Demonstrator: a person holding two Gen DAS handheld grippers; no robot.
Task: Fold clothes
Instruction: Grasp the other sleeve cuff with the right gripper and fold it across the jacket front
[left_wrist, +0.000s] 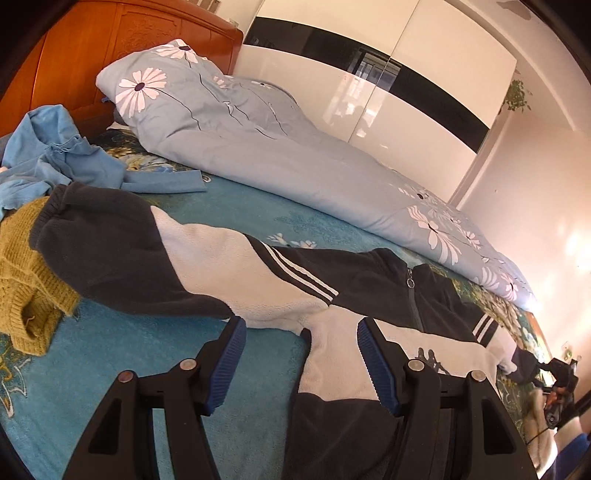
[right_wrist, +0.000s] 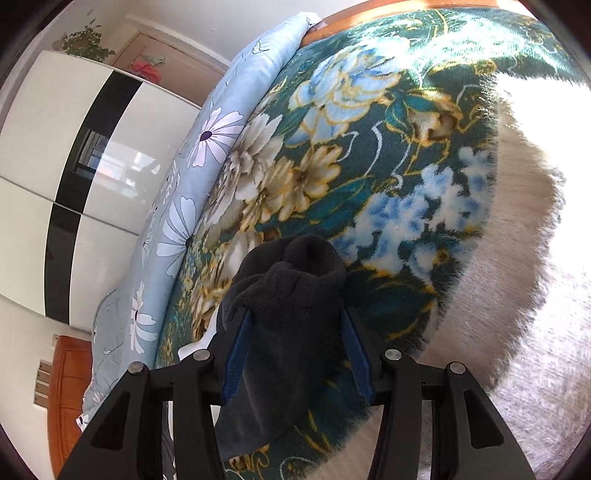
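In the left wrist view the left tool (left_wrist: 299, 328) sits low over the bed, its blue-padded fingers spread wide apart with nothing between them but the pale underarm part of the jacket (left_wrist: 258, 273) lying beneath. The lower hem of that jacket runs out of the picture under the tool's black frame, so its near edge cannot be seen.

In the right wrist view the right tool (right_wrist: 295, 321) has a dark fleece cuff (right_wrist: 295, 291) bunched between its fingers; the pads press into the cloth on both sides, though a gap stays between them, filled by the fabric. The cuff hangs over the edge of the bed, and its lower end is cut off behind the tool's frame. The same right tool shows small and blurred at the far right edge of the left view, at the end of the jacket's sleeve.

The navy-and-white jacket lies spread flat across the teal flowered blanket (left_wrist: 236, 210), zip side up, one sleeve stretched toward the headboard. That sleeve's dark cuff rests on a mustard knit sweater (left_wrist: 26, 280), partly hiding it. Beyond lies a crumpled light blue garment (left_wrist: 62, 155), cut off at the left edge. Farther back a grey-blue daisy-print quilt (left_wrist: 240, 136) lies along the bed, then the wooden headboard (left_wrist: 103, 48) and a glossy white wardrobe (left_wrist: 406, 96).
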